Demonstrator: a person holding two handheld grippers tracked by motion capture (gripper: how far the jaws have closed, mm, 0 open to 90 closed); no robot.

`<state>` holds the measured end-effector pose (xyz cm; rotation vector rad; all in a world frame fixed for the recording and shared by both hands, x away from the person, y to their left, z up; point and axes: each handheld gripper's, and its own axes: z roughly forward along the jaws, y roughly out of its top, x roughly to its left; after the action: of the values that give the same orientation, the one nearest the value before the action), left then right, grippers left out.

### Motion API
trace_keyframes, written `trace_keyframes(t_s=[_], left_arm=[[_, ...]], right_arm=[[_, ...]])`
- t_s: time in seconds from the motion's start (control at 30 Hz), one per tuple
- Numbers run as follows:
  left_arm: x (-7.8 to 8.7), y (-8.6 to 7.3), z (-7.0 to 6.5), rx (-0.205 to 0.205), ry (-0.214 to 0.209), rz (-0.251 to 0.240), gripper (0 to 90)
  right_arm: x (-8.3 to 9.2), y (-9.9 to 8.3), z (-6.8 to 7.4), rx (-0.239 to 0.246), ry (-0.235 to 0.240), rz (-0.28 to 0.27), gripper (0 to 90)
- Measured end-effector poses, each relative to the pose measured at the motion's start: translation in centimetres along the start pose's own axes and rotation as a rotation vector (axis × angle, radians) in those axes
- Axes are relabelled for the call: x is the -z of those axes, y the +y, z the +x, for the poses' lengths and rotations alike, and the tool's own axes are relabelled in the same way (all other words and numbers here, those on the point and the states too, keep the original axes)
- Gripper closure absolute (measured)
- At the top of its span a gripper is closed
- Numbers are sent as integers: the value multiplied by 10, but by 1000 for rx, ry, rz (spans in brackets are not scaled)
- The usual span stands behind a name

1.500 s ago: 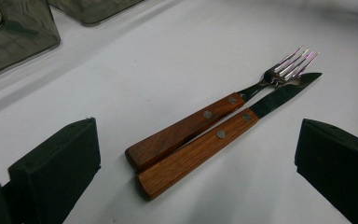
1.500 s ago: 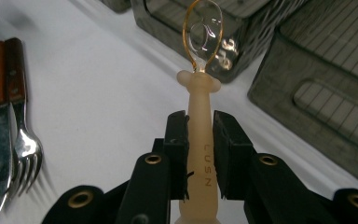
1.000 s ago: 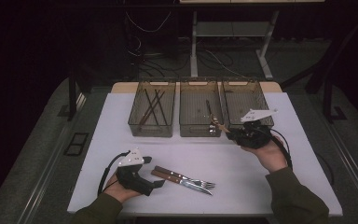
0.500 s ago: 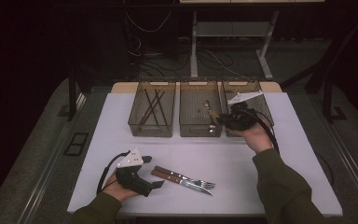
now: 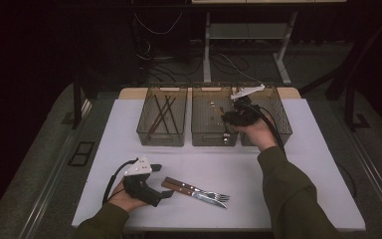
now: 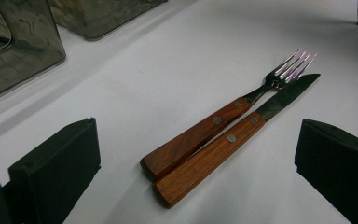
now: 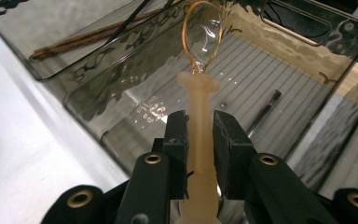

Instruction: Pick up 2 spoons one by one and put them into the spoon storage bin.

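- Right gripper (image 7: 200, 135): jaws clamped on the pale handle of a spoon (image 7: 201, 56), held above the middle bin (image 5: 214, 117), upper centre of the high view.
- Left gripper (image 5: 165, 193): jaws apart, resting lower left, just beside the fork (image 6: 223, 119) and knife (image 6: 233, 140).

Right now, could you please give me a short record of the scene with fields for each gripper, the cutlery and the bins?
right gripper: shut on a spoon by its pale handle, bowl held over the middle bin
left gripper: jaws open, resting on the table beside the loose cutlery
fork: flat on the table, wooden handle, touching the knife
knife: flat beside the fork, wooden handle
left bin: holds long thin sticks
right bin: contents cannot be told
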<state>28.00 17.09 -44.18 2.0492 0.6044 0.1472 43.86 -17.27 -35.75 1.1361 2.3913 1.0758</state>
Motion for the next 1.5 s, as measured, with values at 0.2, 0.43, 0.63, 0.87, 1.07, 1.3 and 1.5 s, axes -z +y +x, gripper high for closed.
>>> trace_keyframes(t_s=[0.2,0.43,0.63,0.87,1.07,1.3,1.5], left_arm=[[0,1,1,-14,-4,11,0],[-2,0,-1,-13,-8,10,0],[-2,0,-1,-22,-9,13,0],[-1,1,-1,-23,-5,18,0],[-1,0,-2,-19,-4,17,0],[-1,0,-2,-13,0,18,0],[-1,1,-2,-10,3,23,0]], right_arm=[[-18,8,2,12,-9,26,760],[-38,11,7,15,15,84,757],[-46,8,7,5,17,118,613],[-32,9,4,-36,32,85,465],[-10,5,4,-48,72,25,349],[17,-6,4,-43,92,-34,291],[37,-23,7,-29,88,-63,264]])
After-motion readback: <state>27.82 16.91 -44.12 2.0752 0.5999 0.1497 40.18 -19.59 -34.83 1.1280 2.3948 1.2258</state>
